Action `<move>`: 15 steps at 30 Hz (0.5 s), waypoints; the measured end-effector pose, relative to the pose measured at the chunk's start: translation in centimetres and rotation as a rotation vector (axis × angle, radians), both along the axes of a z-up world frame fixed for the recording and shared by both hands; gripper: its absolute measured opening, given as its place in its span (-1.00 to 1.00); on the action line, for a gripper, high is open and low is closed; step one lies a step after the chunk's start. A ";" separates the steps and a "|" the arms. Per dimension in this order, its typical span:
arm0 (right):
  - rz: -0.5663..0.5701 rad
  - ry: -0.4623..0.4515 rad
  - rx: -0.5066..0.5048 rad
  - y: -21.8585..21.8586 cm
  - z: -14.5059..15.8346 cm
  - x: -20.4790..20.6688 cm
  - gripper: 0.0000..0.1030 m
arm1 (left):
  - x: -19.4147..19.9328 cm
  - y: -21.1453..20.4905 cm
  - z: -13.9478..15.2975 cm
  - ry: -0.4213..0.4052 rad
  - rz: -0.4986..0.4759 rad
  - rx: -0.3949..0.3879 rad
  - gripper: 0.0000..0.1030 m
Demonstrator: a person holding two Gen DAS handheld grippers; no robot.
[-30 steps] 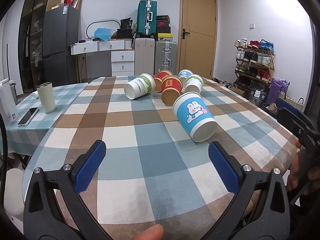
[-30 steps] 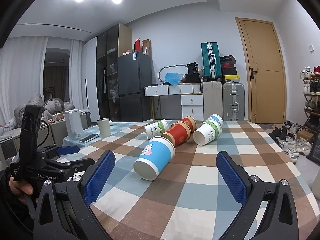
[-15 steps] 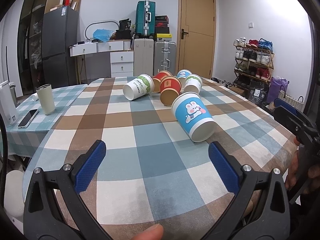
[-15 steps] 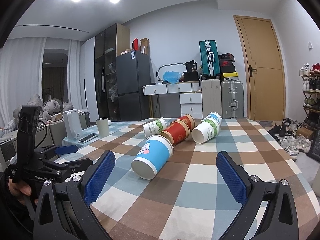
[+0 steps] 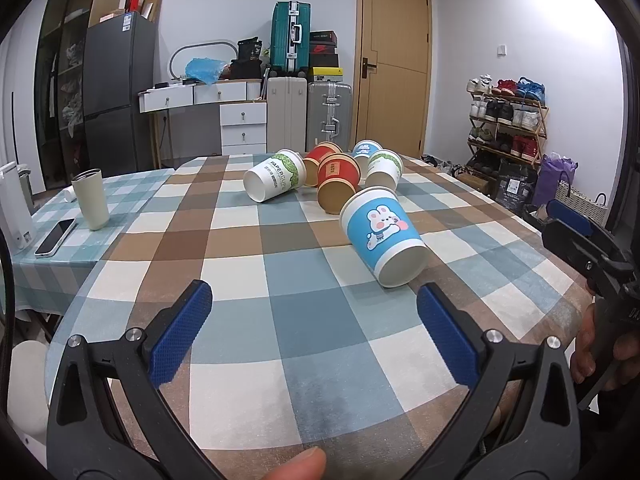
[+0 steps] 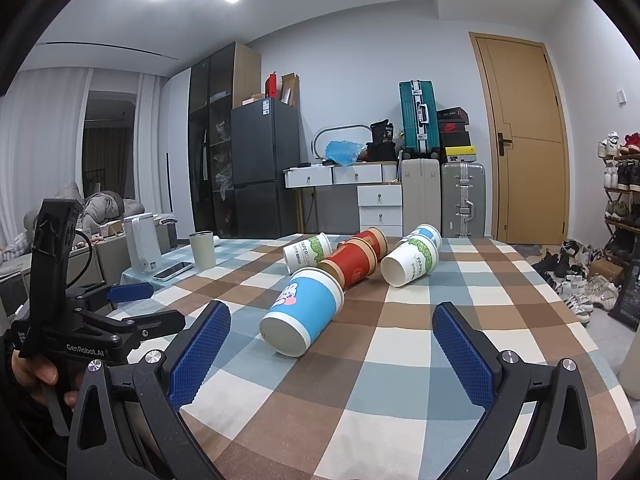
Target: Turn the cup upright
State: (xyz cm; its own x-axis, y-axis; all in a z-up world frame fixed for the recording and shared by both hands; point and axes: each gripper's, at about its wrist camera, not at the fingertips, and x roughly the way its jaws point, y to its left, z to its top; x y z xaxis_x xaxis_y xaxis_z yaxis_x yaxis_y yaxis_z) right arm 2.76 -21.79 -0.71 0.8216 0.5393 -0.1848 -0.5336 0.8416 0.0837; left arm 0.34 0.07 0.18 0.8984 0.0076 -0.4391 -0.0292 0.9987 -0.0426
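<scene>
Cup with blue band and rabbit print (image 5: 383,234) lies on its side on the checked tablecloth (image 5: 280,320), open mouth facing the grippers, nearer than the cluster of toppled cups (image 5: 320,174) behind it, with left gripper (image 5: 314,334) and right gripper (image 6: 330,354) both spread wide, empty, short of it

Blue bunny-print paper cup (image 5: 383,234) (image 6: 305,309) on its side, well ahead of the other toppled cups (image 5: 320,174).

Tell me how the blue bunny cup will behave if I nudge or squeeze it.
The blue bunny cup lies on its side, so it will likely roll in a curve because it tapers. It looks like thin paper, probably light and easily crushed. Both grippers, left gripper and right gripper, are open.
</scene>
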 end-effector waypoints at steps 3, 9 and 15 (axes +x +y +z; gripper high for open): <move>0.000 -0.001 -0.001 0.0 0.0 0.0 1.00 | 0.0 0.0 0.0 -0.001 -0.002 -0.002 0.99; 0.002 0.000 0.000 -0.1 0.0 0.0 1.00 | 0.0 -0.1 0.1 0.000 -0.003 -0.002 0.99; 0.003 0.000 -0.001 0.0 0.0 0.1 1.00 | 0.0 -0.3 0.3 -0.003 -0.003 -0.001 0.99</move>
